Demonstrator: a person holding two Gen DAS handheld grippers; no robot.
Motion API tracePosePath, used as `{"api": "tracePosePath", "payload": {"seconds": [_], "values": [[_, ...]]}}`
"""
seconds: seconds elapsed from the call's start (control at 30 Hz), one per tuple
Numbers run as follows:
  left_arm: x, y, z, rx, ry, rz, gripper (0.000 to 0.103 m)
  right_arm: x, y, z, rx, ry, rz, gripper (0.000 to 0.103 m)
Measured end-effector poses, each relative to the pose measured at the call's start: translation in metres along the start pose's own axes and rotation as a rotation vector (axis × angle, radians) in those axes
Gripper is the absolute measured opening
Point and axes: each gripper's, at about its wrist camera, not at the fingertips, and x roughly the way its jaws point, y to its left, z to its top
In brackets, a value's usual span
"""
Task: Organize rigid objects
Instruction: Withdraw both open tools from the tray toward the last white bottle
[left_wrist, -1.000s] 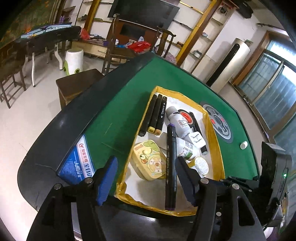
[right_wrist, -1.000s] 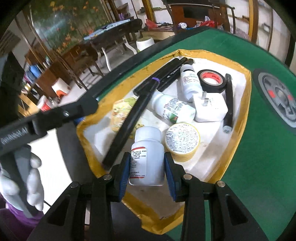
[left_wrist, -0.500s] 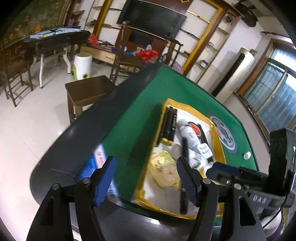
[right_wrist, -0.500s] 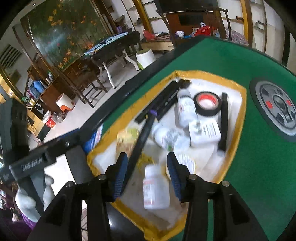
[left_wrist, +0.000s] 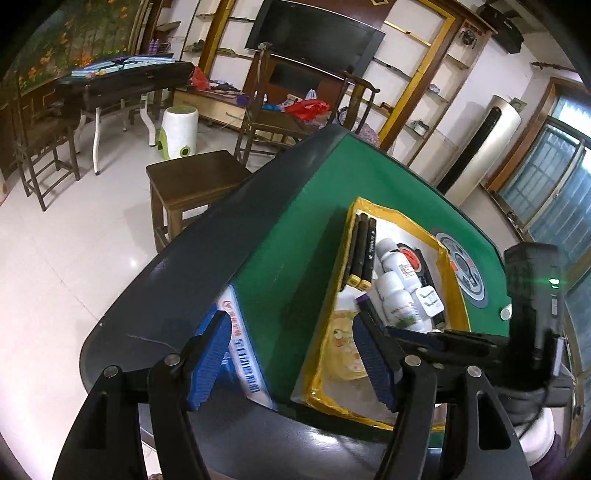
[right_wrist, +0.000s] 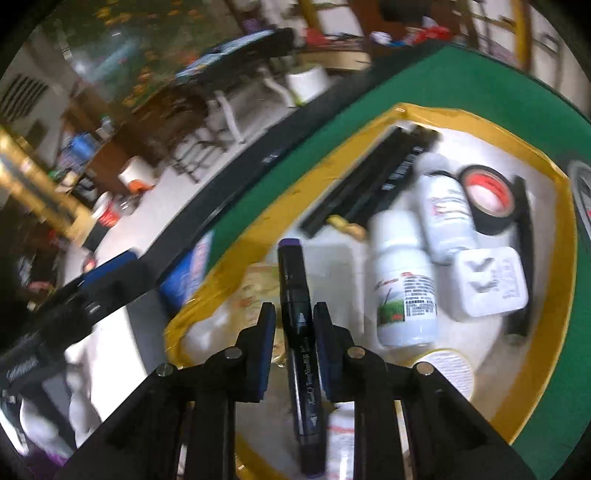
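A yellow-rimmed tray (right_wrist: 569, 229) (left_wrist: 341, 266) on the green table holds black markers (right_wrist: 373, 184), white bottles (right_wrist: 404, 291), a roll of black tape (right_wrist: 487, 199), a white plug (right_wrist: 491, 284) and a round tin (right_wrist: 448, 369). My right gripper (right_wrist: 294, 328) is shut on a purple-capped black marker (right_wrist: 299, 350), over the tray's near end. My left gripper (left_wrist: 291, 358) is open and empty, above the table's dark edge left of the tray. The right gripper's fingers (left_wrist: 417, 334) show in the left wrist view over the tray.
A blue and white packet (left_wrist: 240, 354) lies on the table rim by the left gripper. A round grey dial (left_wrist: 465, 273) sits in the green felt beyond the tray. A wooden stool (left_wrist: 192, 184) and chairs stand on the floor past the table.
My right gripper let go of a white bottle in the tray, then closed on the purple-capped marker. My left gripper pulled back and to the left, staying open.
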Motion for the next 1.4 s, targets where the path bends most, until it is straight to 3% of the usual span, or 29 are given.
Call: {"api": "tracePosePath", "payload": {"seconds": [0.17,0.3,0.43,0.5,0.6,0.73,0.83,1.4], "values": [[-0.002,-0.03,-0.004,0.093,-0.004,0.015,0.072,-0.037,-0.009,-0.009,-0.006,-0.103,-0.018,0.021],[-0.006,-0.058,-0.009,0.182,-0.03,0.052,0.077,-0.07,-0.035,-0.029,0.071,-0.187,-0.035,0.037],[-0.009,-0.087,-0.017,0.273,-0.055,0.111,0.079,-0.093,-0.063,-0.052,0.147,-0.24,-0.067,0.043],[-0.011,-0.101,-0.022,0.316,-0.074,0.154,0.081,-0.101,-0.076,-0.059,0.187,-0.263,-0.091,0.053],[-0.014,-0.122,-0.03,0.388,-0.096,0.201,0.083,-0.114,-0.098,-0.073,0.243,-0.297,-0.115,0.054],[-0.016,-0.149,-0.038,0.453,-0.095,0.202,0.085,-0.13,-0.119,-0.088,0.306,-0.337,-0.132,0.061],[-0.016,-0.168,-0.044,0.497,-0.092,0.204,0.089,-0.141,-0.132,-0.101,0.341,-0.372,-0.149,0.064],[-0.003,-0.259,-0.086,0.719,-0.046,0.202,0.09,-0.191,-0.228,-0.178,0.578,-0.462,-0.181,0.065]]}}
